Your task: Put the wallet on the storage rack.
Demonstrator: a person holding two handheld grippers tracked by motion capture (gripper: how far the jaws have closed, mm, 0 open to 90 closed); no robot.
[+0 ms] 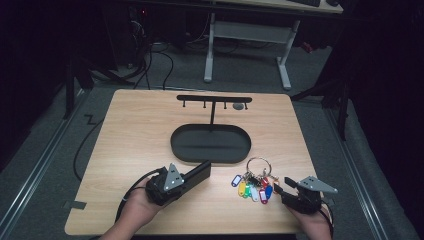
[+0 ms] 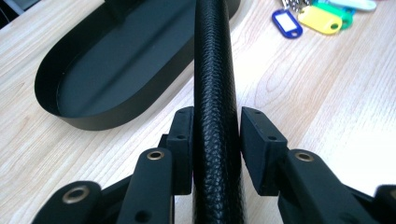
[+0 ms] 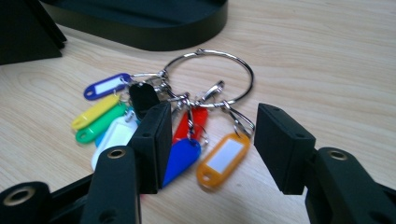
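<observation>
On a pale wood-grain table, the left gripper pinches a long black case between its jaws, the pebbled, leather-like skin pressed on both sides by the flat black pads. In the high view the case juts forward from the gripper, its far end reaching the near rim of the tray. That tray is a shallow, matt black oval with a low upright wall; a thin post rises from it to a crossbar with small hooks.

Just right of the tray's near end lies the key bunch: a large silvery wire ring carrying smaller clips and a fan of glossy plastic tags. In the right gripper view the tags read blue, yellow, green and white on the left, then a black fob, a red tag, a deep blue teardrop and an orange tag with a white label window. The bunch lies flat on the wood.

The right gripper stands with its jaws spread wide, one on either side of the bunch's near tags. Whether the left pad touches the tags cannot be told.
</observation>
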